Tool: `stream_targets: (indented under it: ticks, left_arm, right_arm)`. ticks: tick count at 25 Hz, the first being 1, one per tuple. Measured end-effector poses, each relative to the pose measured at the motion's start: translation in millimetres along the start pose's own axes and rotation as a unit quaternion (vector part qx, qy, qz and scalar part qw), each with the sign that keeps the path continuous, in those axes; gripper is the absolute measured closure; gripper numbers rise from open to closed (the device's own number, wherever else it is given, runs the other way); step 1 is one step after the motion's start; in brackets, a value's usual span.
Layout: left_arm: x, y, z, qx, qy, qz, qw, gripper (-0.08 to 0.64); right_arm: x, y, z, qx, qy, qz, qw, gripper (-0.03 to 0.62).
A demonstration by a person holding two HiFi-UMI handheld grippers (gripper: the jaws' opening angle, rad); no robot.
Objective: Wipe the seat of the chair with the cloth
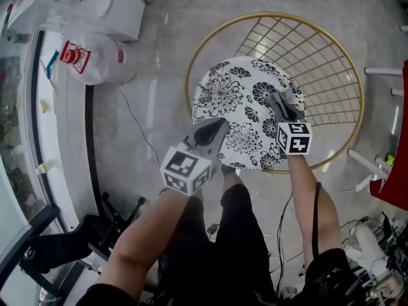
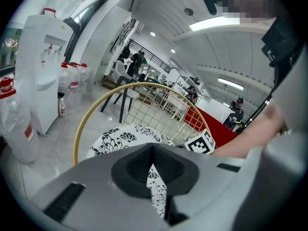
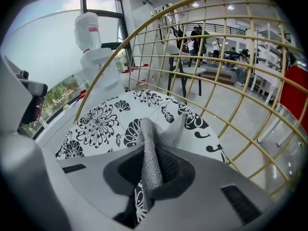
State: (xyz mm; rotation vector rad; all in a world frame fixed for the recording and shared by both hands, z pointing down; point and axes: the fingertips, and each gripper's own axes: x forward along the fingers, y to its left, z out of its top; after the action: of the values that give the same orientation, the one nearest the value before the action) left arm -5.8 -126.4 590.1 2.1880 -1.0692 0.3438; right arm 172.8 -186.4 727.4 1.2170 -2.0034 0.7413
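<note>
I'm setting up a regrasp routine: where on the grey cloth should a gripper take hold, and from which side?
Take the cloth by its bunched-up ridge, coming in from the side opposite the wire backrest, as the right gripper does now. Its fingers are shut on that upright fold, and the looser end lies on the seat beyond them, which probably suits wiping.

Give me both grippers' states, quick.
Left gripper: closed, nothing held.
Right gripper: closed on the grey cloth.
</note>
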Motion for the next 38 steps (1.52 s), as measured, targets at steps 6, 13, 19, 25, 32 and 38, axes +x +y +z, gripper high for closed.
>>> stream_targets:
  ticks: [6, 13, 19, 25, 32, 38]
  left_arm:
    - [-18.1, 10.0, -8.2, -0.004, -0.002, 0.005, 1.0000, 0.554]
    - [-41.2, 22.6, -21.8, -0.011, -0.002, 0.016, 0.9998, 0.555]
    - [-61.8, 29.9, -28.4, -0.013, -0.002, 0.022, 0.9997, 0.554]
    - [-78.7, 35.0, -37.0, -0.015, 0.000, 0.025, 0.9996, 0.555]
    - [-99.1, 33.7, -40.2, -0.024, -0.004, 0.019, 0.9995, 0.554]
    - [-111.9, 26.8, -39.7, -0.017, 0.002, 0.009, 0.9998, 0.555]
  right_arm:
    - [3.6, 23.9, -10.9, 0.000, 0.009, 0.009, 1.000, 0.563]
    - [5.7, 61.2, -25.6, -0.003, 0.022, 0.030, 0.999, 0.563]
    - [3.6, 103.0, -42.4, -0.006, 0.036, 0.055, 0.998, 0.563]
    - [1.0, 156.8, -59.8, -0.022, 0.052, 0.097, 0.994, 0.563]
    - [-8.7, 213.4, -73.4, -0.037, 0.064, 0.141, 0.987, 0.563]
    - [-26.3, 262.4, -86.6, -0.059, 0.080, 0.182, 0.978, 0.563]
